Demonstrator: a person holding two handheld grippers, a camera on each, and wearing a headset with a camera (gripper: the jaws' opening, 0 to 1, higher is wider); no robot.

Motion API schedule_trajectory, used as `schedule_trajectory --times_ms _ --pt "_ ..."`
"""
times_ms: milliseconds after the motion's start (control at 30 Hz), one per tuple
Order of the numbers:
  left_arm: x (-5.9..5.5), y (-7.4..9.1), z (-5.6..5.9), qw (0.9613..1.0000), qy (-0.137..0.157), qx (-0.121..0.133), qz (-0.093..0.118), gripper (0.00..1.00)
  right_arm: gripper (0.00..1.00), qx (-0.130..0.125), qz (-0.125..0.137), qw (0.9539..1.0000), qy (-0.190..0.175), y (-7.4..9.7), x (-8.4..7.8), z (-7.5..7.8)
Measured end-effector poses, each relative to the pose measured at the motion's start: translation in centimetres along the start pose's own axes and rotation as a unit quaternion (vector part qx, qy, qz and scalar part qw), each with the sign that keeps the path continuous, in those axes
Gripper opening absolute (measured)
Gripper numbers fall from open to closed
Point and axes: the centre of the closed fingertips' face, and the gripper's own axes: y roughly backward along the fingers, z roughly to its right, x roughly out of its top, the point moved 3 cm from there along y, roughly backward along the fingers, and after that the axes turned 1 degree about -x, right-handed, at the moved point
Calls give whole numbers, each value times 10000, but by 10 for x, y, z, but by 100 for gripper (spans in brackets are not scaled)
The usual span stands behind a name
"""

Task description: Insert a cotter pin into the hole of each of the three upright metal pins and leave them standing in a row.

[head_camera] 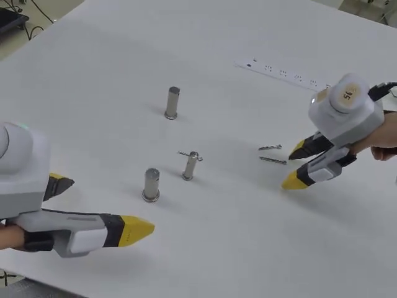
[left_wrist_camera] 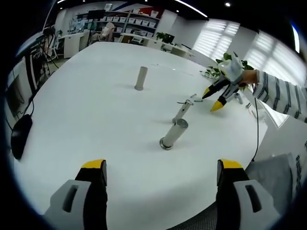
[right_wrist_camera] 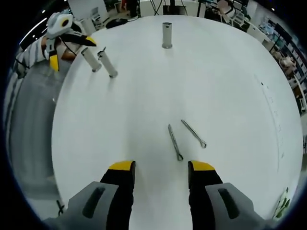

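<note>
A white counter (head_camera: 93, 74) spans the head view. At lower left, the left gripper (head_camera: 113, 205) has its fingers wide and empty. At right, the right gripper (head_camera: 287, 169) has narrower fingers, also empty. Mid-frame stand the plain metal pins (head_camera: 172, 102) (head_camera: 151, 184) and a third metal pin (head_camera: 190, 166) with a fitted cotter pin (head_camera: 188, 154). Two loose cotter pins (head_camera: 270, 148) (head_camera: 273, 160) lie just left of the right fingers.

Open-plan office, large white table (left_wrist_camera: 86, 110), desks (left_wrist_camera: 139, 40) and shelving (left_wrist_camera: 96, 19) behind, window blinds (left_wrist_camera: 213, 43), potted plant (left_wrist_camera: 212, 73)

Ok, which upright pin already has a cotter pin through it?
The slimmer middle pin; a cotter pin crosses its top, while the far pin and near pin are bare.
</note>
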Motion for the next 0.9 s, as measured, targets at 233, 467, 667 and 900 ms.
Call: schedule_trajectory --times_ms 233,467,667,900 --pt "2 -1 0 10000 31 -24 52 95 38 -79 128 9999 -25 -5 5 8" --pt "4 -4 2 10000 11 -47 10 94 28 -158 211 9997 -17 -7 11 15" --pt "3 -6 4 10000 45 -63 10 93 22 -173 240 9996 6 -8 11 17" --pt "1 -8 4 10000 42 -70 -31 92 20 -189 219 9995 103 -8 12 15"
